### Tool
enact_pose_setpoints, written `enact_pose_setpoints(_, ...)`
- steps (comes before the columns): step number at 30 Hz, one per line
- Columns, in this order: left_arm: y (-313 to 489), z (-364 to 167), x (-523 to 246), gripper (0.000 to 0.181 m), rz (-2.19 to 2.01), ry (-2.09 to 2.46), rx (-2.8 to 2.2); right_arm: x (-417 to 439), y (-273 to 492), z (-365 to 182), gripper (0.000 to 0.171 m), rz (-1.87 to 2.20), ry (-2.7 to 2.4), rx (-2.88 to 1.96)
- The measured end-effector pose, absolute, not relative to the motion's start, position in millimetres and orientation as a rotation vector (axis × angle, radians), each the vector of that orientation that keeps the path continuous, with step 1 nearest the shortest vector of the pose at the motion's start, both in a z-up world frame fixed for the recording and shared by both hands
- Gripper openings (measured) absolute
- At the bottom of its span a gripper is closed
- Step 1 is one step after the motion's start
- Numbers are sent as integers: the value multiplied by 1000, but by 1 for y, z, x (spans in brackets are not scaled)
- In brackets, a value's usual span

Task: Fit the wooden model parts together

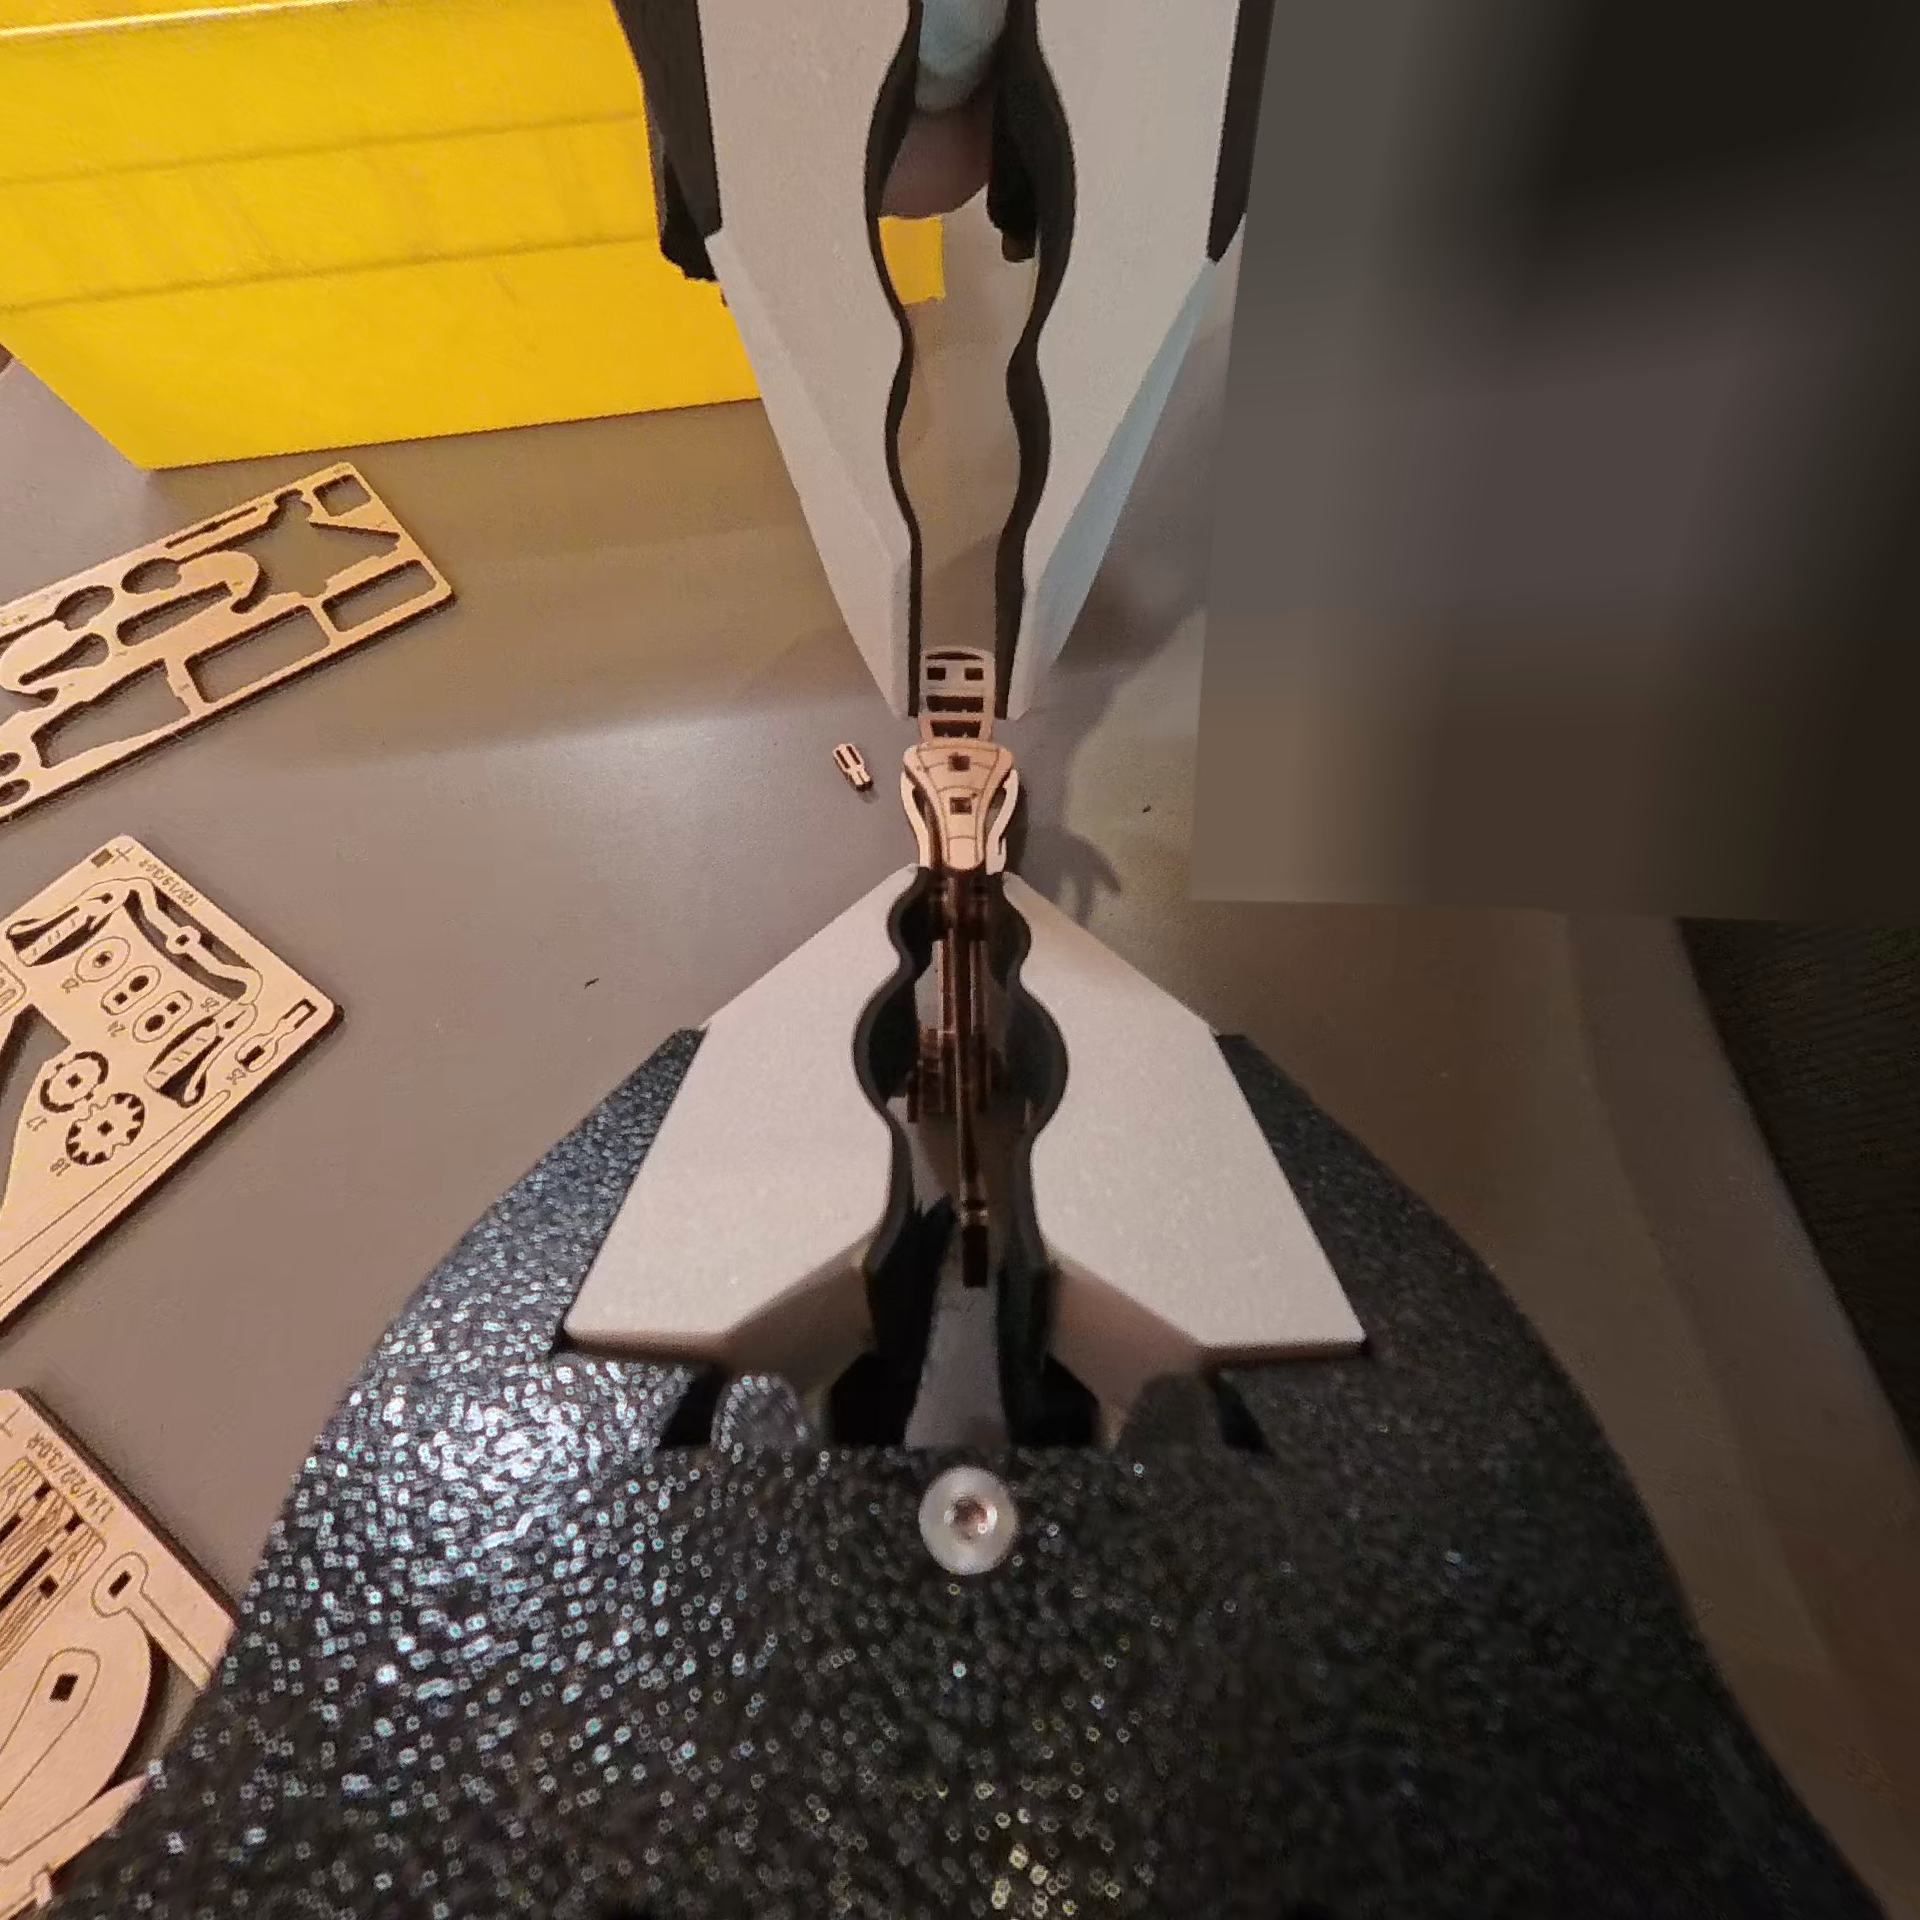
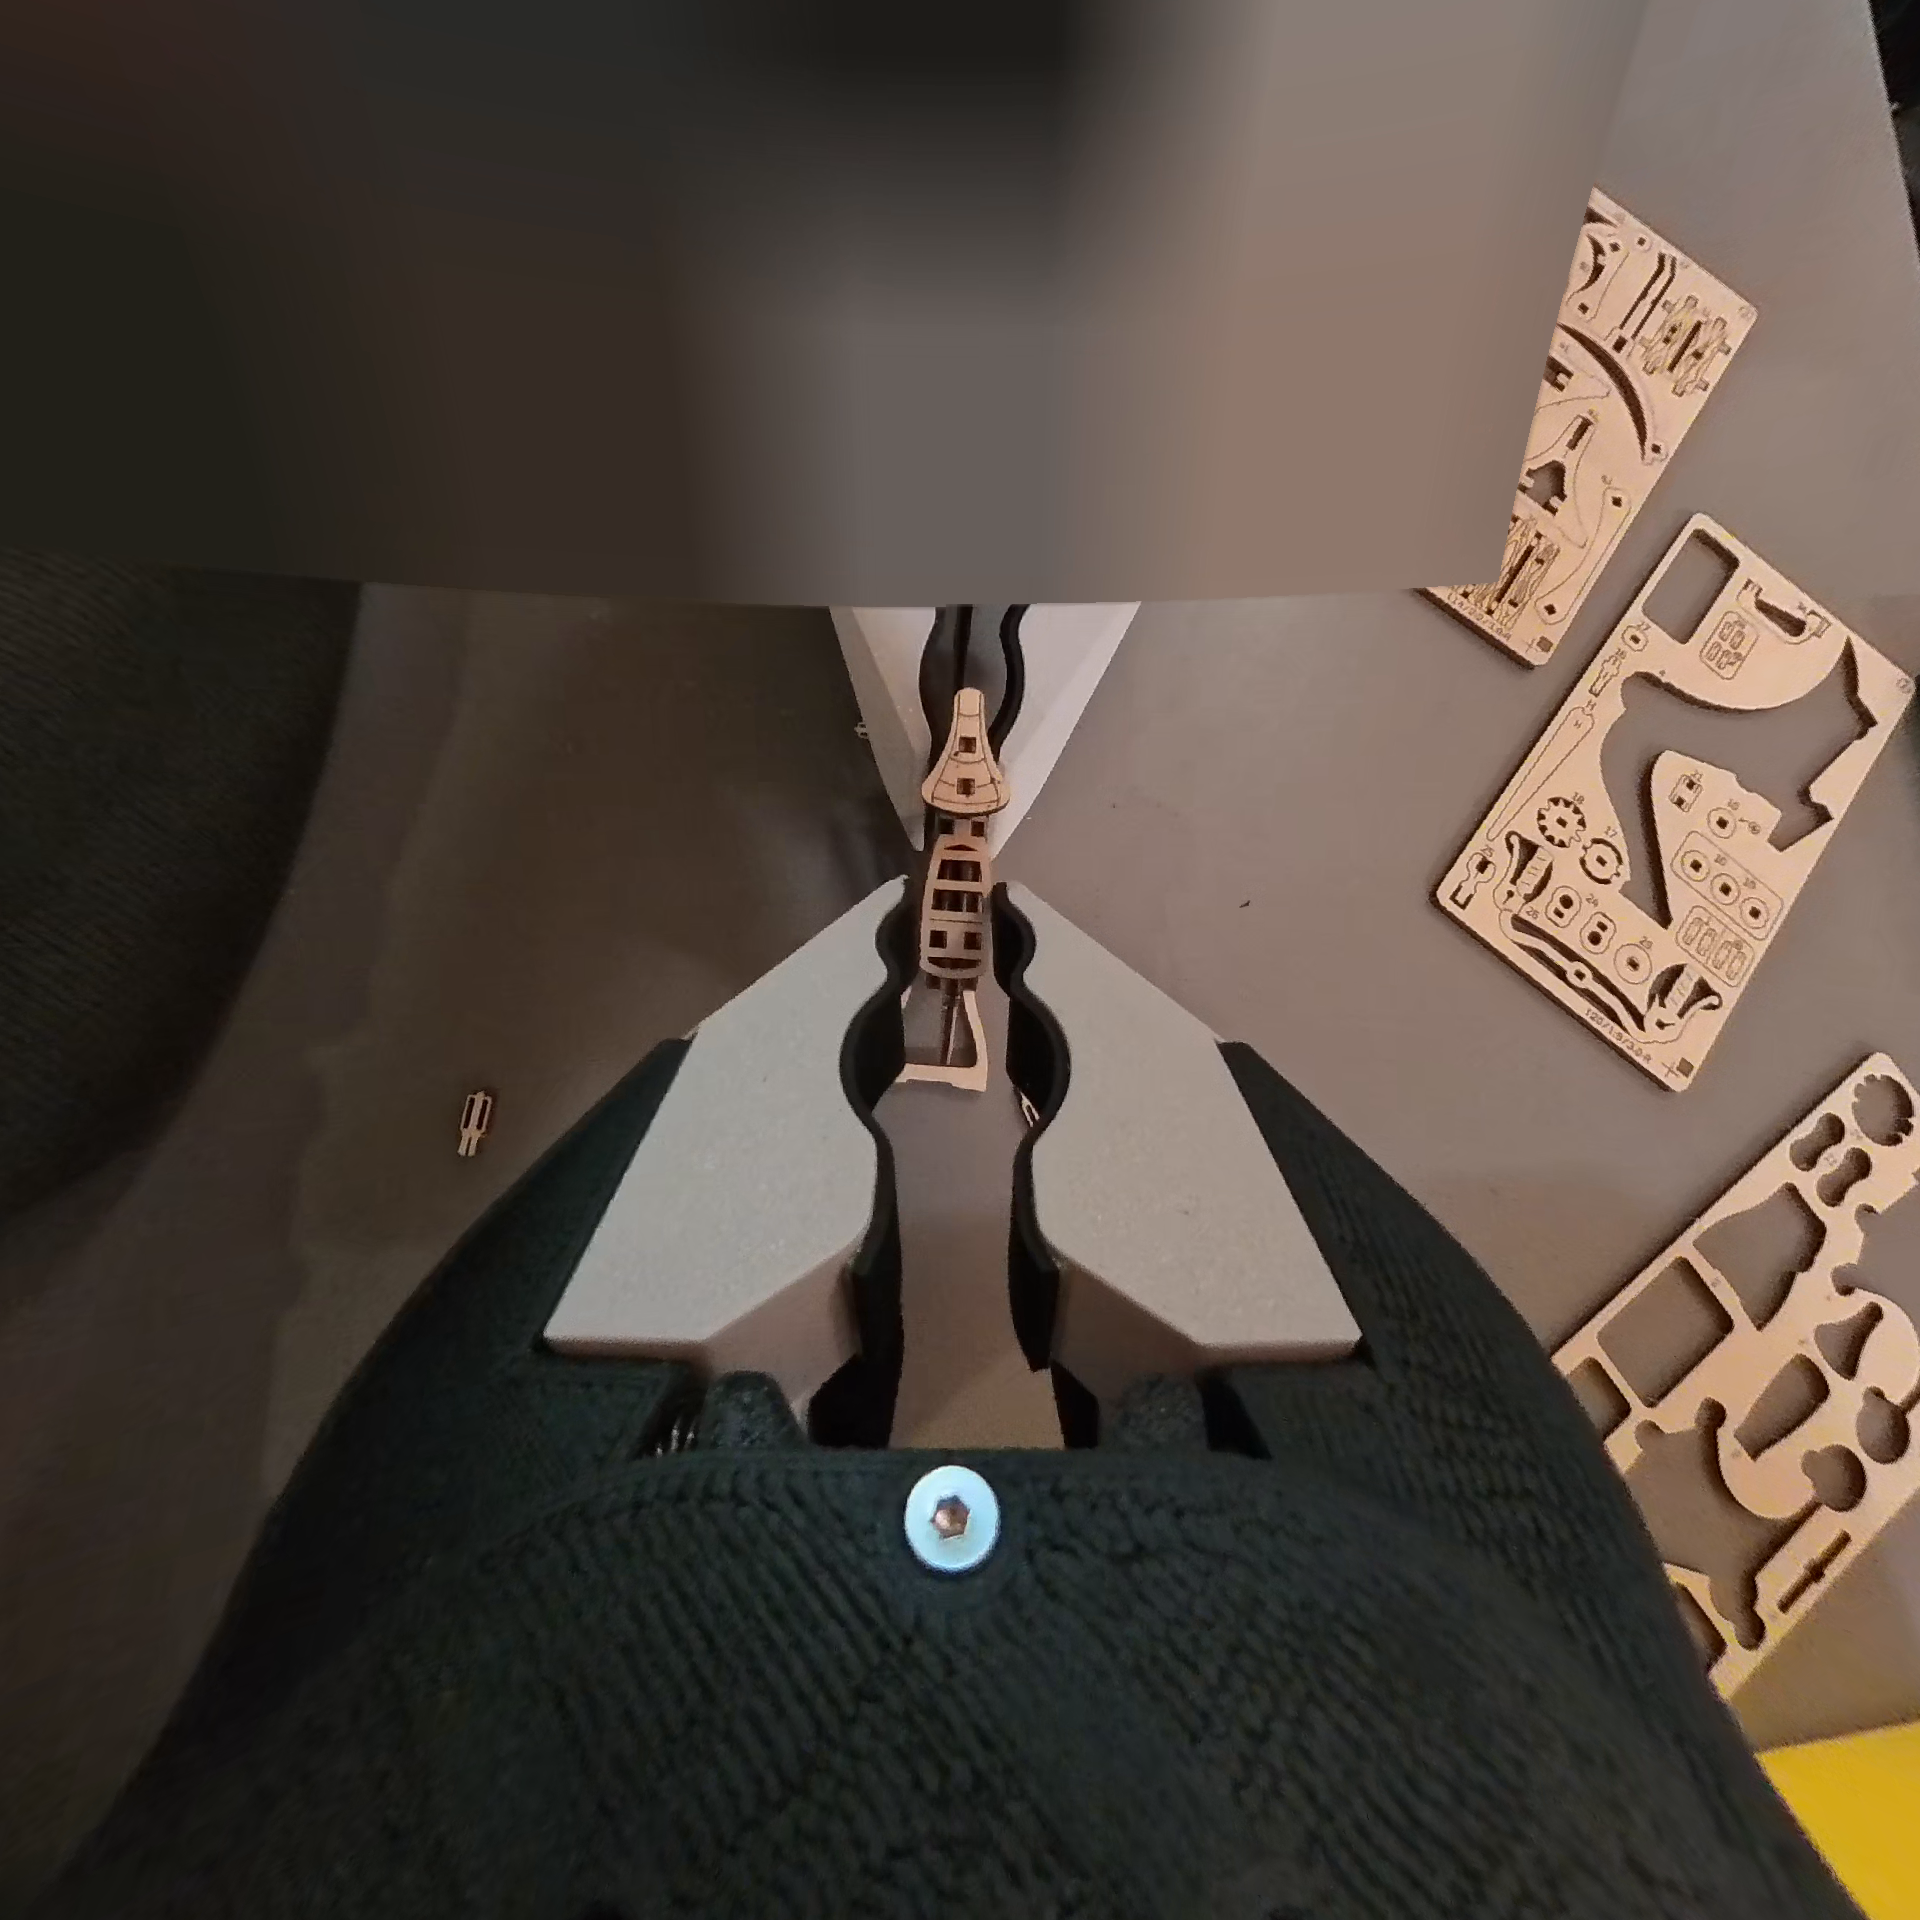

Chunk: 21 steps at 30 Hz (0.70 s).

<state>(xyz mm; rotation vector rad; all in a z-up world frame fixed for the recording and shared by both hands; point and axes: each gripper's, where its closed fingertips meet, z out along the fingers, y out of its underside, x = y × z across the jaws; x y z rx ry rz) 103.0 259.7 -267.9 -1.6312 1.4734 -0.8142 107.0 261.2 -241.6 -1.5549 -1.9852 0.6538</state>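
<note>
The wooden model [image 1: 956, 821] hangs in the air above the grey counter [image 1: 623, 831], caught between the two grippers that meet nose to nose. In the left wrist view its flat, curved top plate faces the camera, with thin stacked pieces of the same model running back between the left gripper [image 1: 961, 894], whose jaws are pinching this assembled body near their tips. Directly beyond it, a small slotted wooden part [image 1: 956, 691] meets the front end of the model; whether it is seated cannot be told. The right gripper [image 1: 956, 707] comes in from the far side, and its jaws are pressed onto that small part at their very tips.

In the right wrist view the arrangement is mirrored: the slotted part [image 2: 954, 914] sits between the tips of the right gripper [image 2: 951, 904], and the model's curved plate [image 2: 964, 774] stands just past it, in front of the left gripper [image 2: 961, 717].

A tiny loose wooden peg [image 1: 850, 767] lies on the counter just beside the meeting point, on its left in the left wrist view, apart from both grippers. Farther to the left lie three flat wooden sheets: a mostly emptied sheet [image 1: 208, 634], a sheet with gear shapes [image 1: 135, 1049], and a third sheet [image 1: 94, 1621] partly cut off by the frame edge. A yellow box [image 1: 343, 229] stands behind them at the back of the counter.
</note>
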Motion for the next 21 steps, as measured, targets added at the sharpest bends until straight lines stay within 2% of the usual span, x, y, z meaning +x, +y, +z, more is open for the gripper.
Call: enact_pose_setpoints(21,261,-268,103,7,-820,1467,-1630,113,269,-241,18,660,-1940,-1573)
